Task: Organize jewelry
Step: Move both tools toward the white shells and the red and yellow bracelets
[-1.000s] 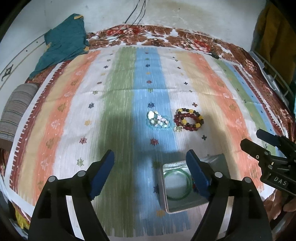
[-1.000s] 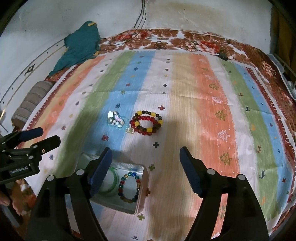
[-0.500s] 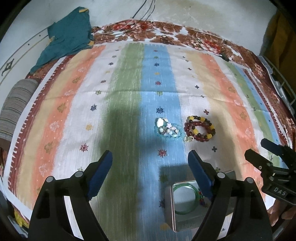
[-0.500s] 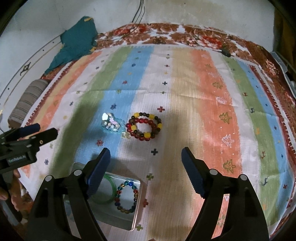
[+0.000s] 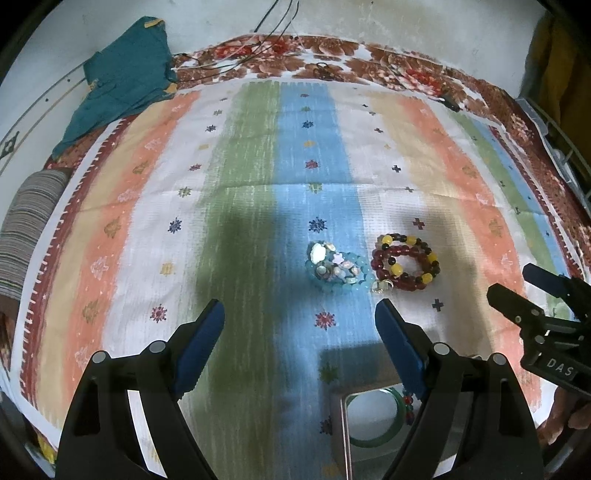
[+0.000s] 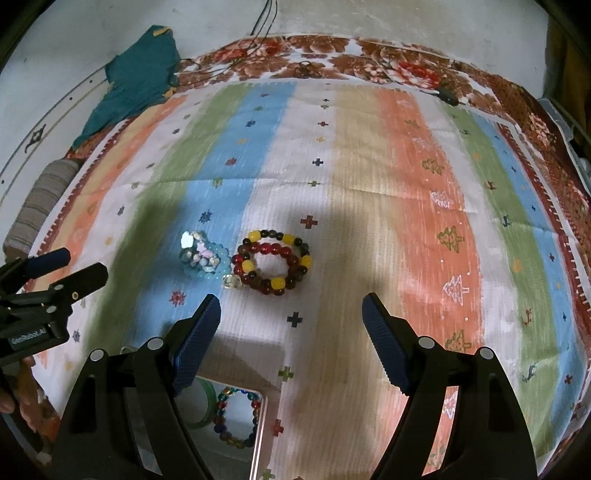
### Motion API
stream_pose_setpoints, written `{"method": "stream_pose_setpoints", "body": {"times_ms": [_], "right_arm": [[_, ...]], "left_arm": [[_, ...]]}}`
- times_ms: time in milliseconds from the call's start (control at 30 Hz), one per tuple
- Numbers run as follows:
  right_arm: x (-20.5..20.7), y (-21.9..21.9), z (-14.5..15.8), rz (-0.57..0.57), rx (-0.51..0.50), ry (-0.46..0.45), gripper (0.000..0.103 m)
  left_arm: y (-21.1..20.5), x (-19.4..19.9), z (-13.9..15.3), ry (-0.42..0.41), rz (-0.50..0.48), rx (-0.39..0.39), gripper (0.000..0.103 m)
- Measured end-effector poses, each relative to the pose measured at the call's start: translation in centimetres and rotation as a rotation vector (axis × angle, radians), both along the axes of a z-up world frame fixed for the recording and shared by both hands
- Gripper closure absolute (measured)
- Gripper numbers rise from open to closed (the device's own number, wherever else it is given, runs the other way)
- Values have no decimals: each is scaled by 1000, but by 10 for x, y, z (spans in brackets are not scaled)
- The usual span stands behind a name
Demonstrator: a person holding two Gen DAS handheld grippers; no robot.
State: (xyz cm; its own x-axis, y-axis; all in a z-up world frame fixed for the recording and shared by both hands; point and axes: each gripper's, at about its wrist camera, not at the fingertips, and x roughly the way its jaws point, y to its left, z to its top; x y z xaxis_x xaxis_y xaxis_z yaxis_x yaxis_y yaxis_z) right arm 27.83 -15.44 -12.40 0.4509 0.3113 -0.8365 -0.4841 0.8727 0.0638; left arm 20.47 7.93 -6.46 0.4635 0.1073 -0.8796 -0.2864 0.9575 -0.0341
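Observation:
A red, yellow and dark bead bracelet (image 5: 405, 261) (image 6: 272, 261) lies on the striped cloth beside a pale blue bead and shell bracelet (image 5: 338, 267) (image 6: 202, 256). A metal tin (image 5: 340, 428) (image 6: 258, 424) near the front edge holds a green bangle (image 5: 369, 441) (image 6: 207, 402) and a multicoloured bead bracelet (image 6: 236, 415). My left gripper (image 5: 299, 332) is open and empty, short of the blue bracelet. My right gripper (image 6: 291, 325) is open and empty, just short of the red bracelet.
A teal cloth (image 5: 125, 88) lies at the far left corner. A striped roll (image 5: 26, 221) sits at the left edge. Cables (image 5: 273, 22) run at the back. The striped cloth (image 6: 406, 184) covers a floral bedspread (image 6: 369, 59).
Both grippers have moved forward over the cloth towards the two loose bracelets, which now sit nearer. The tin has slid toward the bottom of both views. Both stay open.

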Motion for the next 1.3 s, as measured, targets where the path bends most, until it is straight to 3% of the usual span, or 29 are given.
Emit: {"method": "stream_pose_setpoints", "body": {"times_ms": [633,1067,1300], "right_arm": [[34,13,-20,-2,-33,42,24],[53,26,-45,23,-84,92,24],[60,31,-50,29,-95,102,30]], "left_arm": [[9,35,-27,42,1,-2,20],[20,62,-52,70,-4,-54,22],[22,72,-63,85,-17,-68,24]]}}
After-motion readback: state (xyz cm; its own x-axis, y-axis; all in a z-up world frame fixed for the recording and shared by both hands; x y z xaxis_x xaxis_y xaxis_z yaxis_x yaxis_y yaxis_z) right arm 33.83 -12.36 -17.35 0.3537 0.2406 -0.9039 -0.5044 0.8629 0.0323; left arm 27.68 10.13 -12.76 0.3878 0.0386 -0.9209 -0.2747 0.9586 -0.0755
